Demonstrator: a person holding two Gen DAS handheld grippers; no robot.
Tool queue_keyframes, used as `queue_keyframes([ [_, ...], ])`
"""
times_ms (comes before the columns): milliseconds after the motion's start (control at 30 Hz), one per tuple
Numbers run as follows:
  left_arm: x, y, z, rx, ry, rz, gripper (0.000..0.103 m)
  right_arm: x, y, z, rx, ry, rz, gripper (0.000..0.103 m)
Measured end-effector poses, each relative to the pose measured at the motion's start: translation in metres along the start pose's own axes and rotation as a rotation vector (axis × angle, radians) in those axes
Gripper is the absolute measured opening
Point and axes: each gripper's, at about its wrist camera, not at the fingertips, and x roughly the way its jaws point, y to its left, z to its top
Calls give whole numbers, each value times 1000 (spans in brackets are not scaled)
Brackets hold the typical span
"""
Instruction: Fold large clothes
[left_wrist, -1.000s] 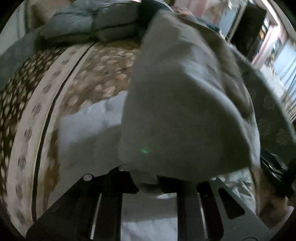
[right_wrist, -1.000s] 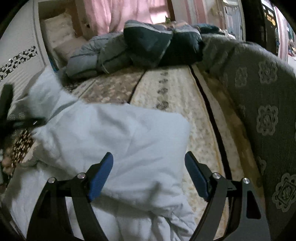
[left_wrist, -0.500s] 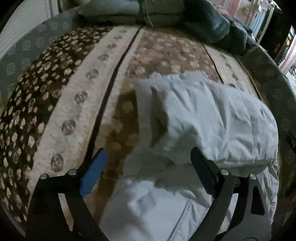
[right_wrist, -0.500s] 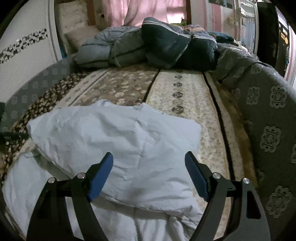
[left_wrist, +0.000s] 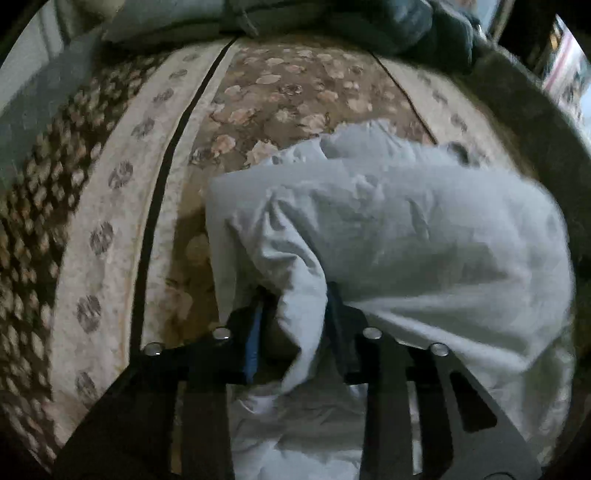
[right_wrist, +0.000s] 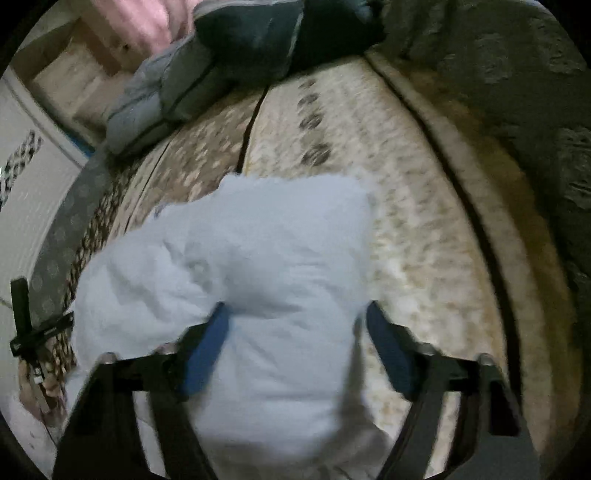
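Observation:
A large white padded garment (left_wrist: 406, 236) lies folded over on a patterned bedspread (left_wrist: 122, 177). My left gripper (left_wrist: 295, 332) has its jaws closed in on a fold at the garment's near left edge. In the right wrist view the same garment (right_wrist: 258, 258) lies under my right gripper (right_wrist: 299, 339), whose blue-padded fingers (right_wrist: 203, 350) stand wide apart over the cloth, gripping nothing. The left gripper also shows at the far left of that view (right_wrist: 33, 332).
Rolled dark and grey quilts (right_wrist: 229, 55) lie at the bed's far end. A grey patterned cover (right_wrist: 535, 110) runs along the right side. A white wall or cabinet (right_wrist: 26, 192) is at the left. The frames are motion blurred.
The left gripper let go of the lifted garment, which dropped flat; it then moved in and closed on a fold at the near edge. The right gripper moved down onto the garment, still open.

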Motion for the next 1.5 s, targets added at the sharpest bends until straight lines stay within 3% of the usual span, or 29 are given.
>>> queue_keyframes([
  [33, -1, -6, -1, 16, -11, 22, 19, 2, 8, -1, -41, -22, -61, 42],
  [67, -7, -11, -2, 24, -32, 42, 11, 0, 16, -1, -84, -56, -126, 14],
  [100, -13, -13, -3, 28, -51, 58, 9, -3, 26, 1, -134, -91, -199, 2],
  [200, -26, -4, -10, 10, -96, 88, 10, 0, 46, 8, -224, -101, -252, 1],
  [400, 14, 8, -12, -1, -46, 67, 15, 47, 55, 19, -286, -24, -288, 0],
  [533, 9, 3, -1, -14, -29, 104, 19, 30, 52, 22, -257, -24, -329, 3],
  [633, -15, 10, -11, -39, -57, 103, 30, -12, 47, 13, -230, -49, -243, 3],
  [800, -52, 11, -33, -87, -86, 45, 30, -73, 54, -14, -218, -50, -106, 4],
  [967, -99, -17, -54, -86, -116, -47, 31, -121, 75, -40, -185, -22, 32, 4],
  [1033, -114, -34, -61, -83, -131, -68, 39, -134, 81, -49, -153, -23, 88, 4],
  [1100, -119, -51, -63, -64, -156, -54, 60, -136, 85, -56, -126, -23, 145, 6],
  [1133, -117, -63, -62, -39, -169, -23, 62, -132, 88, -60, -134, -20, 148, 12],
  [1200, -105, -76, -55, -28, -138, -33, 57, -119, 94, -63, -154, -34, 78, 46],
  [1233, -98, -81, -50, -29, -125, -56, 53, -113, 97, -64, -153, -52, 55, 46],
  [1300, -82, -94, -38, -16, -100, -82, 35, -99, 105, -58, -139, -106, 60, 46],
  [1400, -61, -105, -20, -5, -95, -65, 21, -68, 128, -41, -180, -164, 9, 44],
  [1500, -35, -97, 1, -60, -84, -49, 7, -32, 146, -28, -267, -148, -37, 40],
])
